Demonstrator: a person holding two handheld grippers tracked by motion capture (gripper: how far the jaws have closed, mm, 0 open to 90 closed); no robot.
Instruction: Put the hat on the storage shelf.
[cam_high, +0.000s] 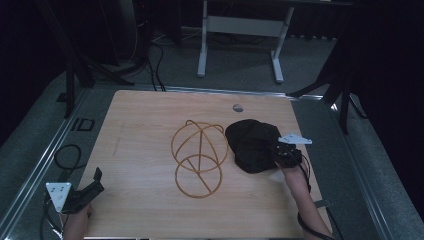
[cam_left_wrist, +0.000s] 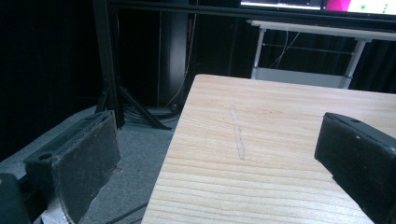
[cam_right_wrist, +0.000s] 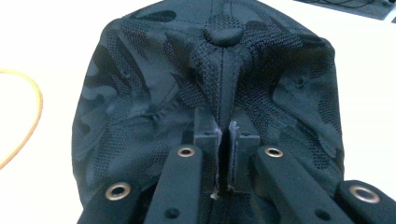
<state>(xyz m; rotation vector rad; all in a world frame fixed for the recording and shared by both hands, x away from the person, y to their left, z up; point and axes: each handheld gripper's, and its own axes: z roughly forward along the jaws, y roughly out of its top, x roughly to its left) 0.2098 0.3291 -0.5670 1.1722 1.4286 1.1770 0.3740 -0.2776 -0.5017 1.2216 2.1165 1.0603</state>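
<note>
Jaws of right gripper (cam_right_wrist: 224, 140): clamped on a fold of black cap (cam_right_wrist: 154, 98), just right of wire frame (cam_high: 198, 157). Left gripper (cam_left_wrist: 219, 158): jaws apart, well left of frame, at counter (cam_high: 140, 150) edge.

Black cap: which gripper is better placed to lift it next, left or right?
Right. The right gripper is shut on a fold of the black cap beside the wire stand. The left gripper sits open at the table's near-left corner, far away from the cap.
</note>
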